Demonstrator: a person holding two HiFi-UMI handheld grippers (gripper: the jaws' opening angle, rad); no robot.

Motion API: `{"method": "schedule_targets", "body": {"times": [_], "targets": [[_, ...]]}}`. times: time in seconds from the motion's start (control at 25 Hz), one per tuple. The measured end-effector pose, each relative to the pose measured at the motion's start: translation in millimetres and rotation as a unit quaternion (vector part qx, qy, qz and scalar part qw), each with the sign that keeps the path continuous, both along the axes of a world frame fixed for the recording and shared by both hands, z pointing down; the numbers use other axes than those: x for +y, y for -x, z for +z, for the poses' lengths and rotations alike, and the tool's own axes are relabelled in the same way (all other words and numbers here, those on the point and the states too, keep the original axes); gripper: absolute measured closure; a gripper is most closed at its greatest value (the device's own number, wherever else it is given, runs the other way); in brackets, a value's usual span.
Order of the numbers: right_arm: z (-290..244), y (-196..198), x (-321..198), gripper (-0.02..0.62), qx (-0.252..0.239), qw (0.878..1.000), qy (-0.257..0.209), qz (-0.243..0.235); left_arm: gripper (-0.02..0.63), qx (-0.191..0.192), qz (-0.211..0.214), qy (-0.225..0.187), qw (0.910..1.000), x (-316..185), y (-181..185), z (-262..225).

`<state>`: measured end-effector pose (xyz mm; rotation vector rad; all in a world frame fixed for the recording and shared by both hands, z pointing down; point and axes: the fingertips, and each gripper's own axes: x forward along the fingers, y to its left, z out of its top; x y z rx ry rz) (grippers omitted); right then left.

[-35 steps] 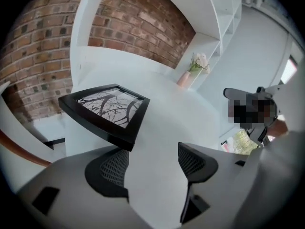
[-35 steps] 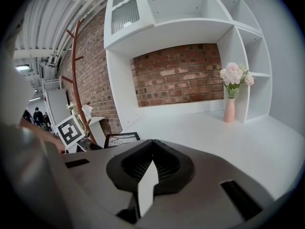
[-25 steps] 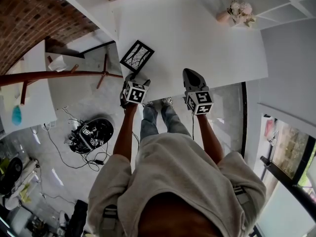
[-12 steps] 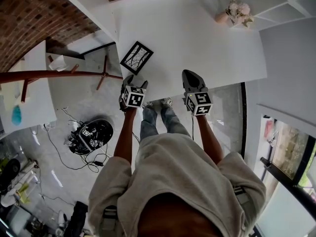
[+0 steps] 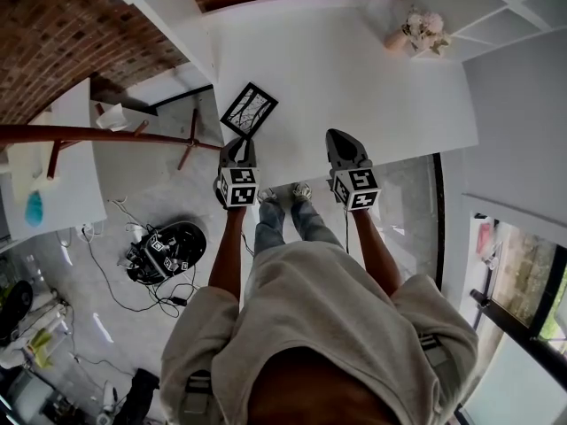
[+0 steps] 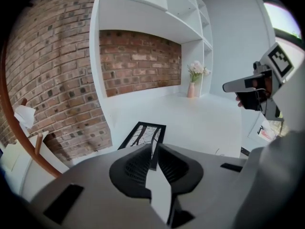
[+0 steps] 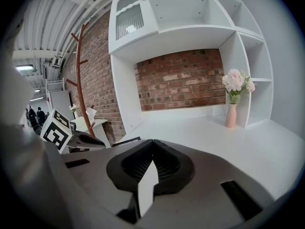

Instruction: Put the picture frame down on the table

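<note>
A black picture frame point(image 5: 249, 110) with a branch print lies flat on the white table point(image 5: 354, 78), near its left edge. My left gripper point(image 5: 237, 143) hovers just short of the frame's near corner, jaws shut and holding nothing. In the left gripper view the frame point(image 6: 143, 133) lies right beyond the left gripper's point(image 6: 155, 148) tips. My right gripper point(image 5: 342, 138) is over the table's front edge to the right, shut and empty. In the right gripper view the right gripper's point(image 7: 152, 143) tips meet, and the frame's edge point(image 7: 125, 140) shows at the left.
A pink vase of flowers point(image 5: 416, 27) stands at the table's far right corner, by white shelves. A brown wooden coat rack point(image 5: 106, 135) leans left of the table. A black device with cables point(image 5: 164, 242) lies on the floor.
The left gripper has turned from a slight tilt to point straight ahead and shifted a little. The frame stays flat on the table; the right gripper has barely moved.
</note>
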<state>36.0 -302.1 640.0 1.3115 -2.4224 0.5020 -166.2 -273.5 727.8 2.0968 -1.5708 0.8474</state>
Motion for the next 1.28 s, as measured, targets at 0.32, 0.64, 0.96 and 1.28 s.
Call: {"method": "schedule_targets", "body": {"times": [0.32, 0.64, 0.96, 1.28], "targets": [[-19, 9, -5, 0.571, -0.01, 1.0, -0.021, -0.007, 0.589, 0.033, -0.017, -0.044, 0.9983, -8, 5, -42], [-54, 23, -11, 0.571, -0.021, 0.998, -0.061, -0.021, 0.589, 0.041, -0.025, -0.101, 0.9937, -15, 14, -95], [-96, 32, -22, 0.571, -0.026, 0.993, -0.113, -0.027, 0.591, 0.042, -0.029, -0.157, 0.9863, -20, 21, -142], [-130, 38, -31, 0.571, -0.027, 0.987, -0.153, -0.03, 0.591, 0.054, -0.028, -0.194, 0.9791, -15, 21, -178]]}}
